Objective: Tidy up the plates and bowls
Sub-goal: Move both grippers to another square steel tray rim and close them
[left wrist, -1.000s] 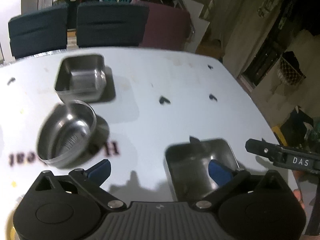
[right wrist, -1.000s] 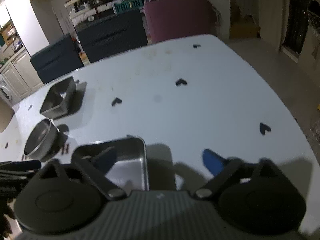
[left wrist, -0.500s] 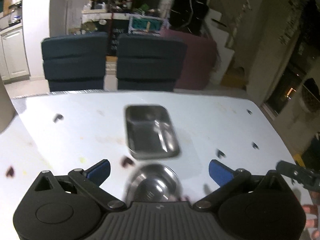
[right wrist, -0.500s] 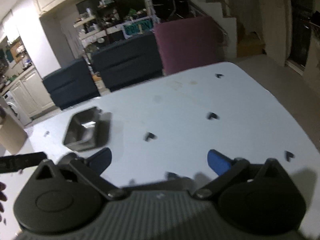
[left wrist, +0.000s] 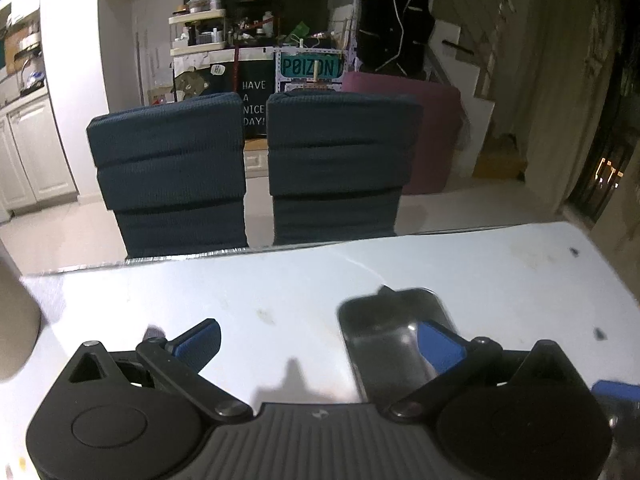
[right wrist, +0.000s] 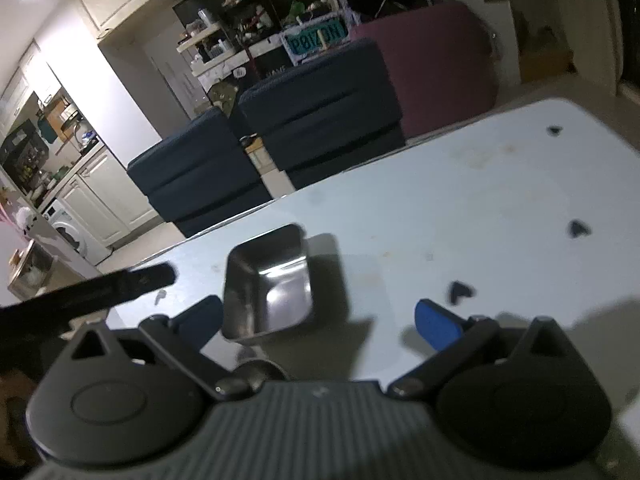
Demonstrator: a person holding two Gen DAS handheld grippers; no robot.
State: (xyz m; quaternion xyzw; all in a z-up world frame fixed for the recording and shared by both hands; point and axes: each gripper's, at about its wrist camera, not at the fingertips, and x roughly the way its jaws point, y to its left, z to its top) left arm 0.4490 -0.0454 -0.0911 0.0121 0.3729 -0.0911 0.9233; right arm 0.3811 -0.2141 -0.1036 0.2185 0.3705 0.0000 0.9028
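Nothing stacked yet: rectangular steel tray (right wrist: pixel 269 286) sits alone mid-table (right wrist: pixel 460 208). Left gripper (left wrist: pixel 318 344) and right gripper (right wrist: pixel 318 320) both spread wide, empty.

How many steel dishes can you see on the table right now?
2. A rectangular steel tray sits ahead, between the open right gripper fingers. A round bowl peeks out just above that gripper's body, mostly hidden. Others may lie out of view.

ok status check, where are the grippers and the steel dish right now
Left gripper open, empty. Right gripper open, empty. Square steel dish upright on table, just ahead of both. Nothing in the way.
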